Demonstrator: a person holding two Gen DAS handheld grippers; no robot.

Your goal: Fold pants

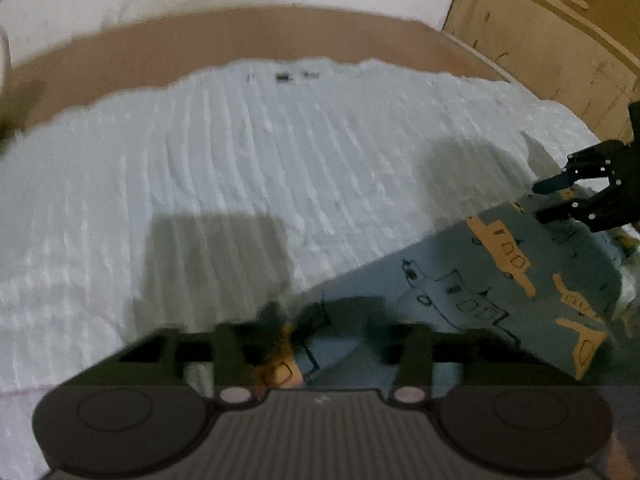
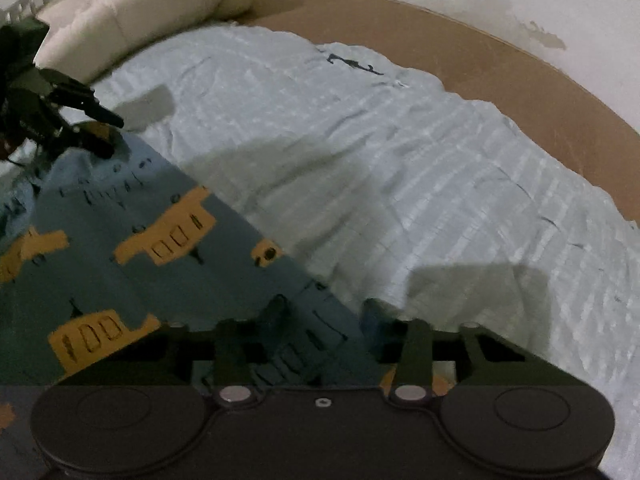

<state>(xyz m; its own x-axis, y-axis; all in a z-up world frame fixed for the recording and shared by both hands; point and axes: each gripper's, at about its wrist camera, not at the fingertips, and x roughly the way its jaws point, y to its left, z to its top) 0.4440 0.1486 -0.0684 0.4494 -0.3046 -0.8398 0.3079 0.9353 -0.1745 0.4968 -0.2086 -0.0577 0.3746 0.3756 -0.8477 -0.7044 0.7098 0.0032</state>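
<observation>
The pants (image 1: 500, 280) are blue-grey with orange and outlined truck prints, lying on a pale ribbed bedspread (image 1: 260, 168). In the left wrist view my left gripper (image 1: 324, 316) stands open over the pants' near corner. My right gripper (image 1: 548, 200) shows at the far right, open over the pants' other end. In the right wrist view the pants (image 2: 140, 248) fill the lower left, my right gripper (image 2: 324, 312) is open over their edge, and the left gripper (image 2: 108, 136) is open at their far corner.
The bedspread (image 2: 400, 160) covers a bed with a brown frame (image 2: 500, 64) along a white wall. A cream pillow (image 2: 132, 8) lies at the top left of the right wrist view. A wooden panel (image 1: 552, 40) stands at the left wrist view's top right.
</observation>
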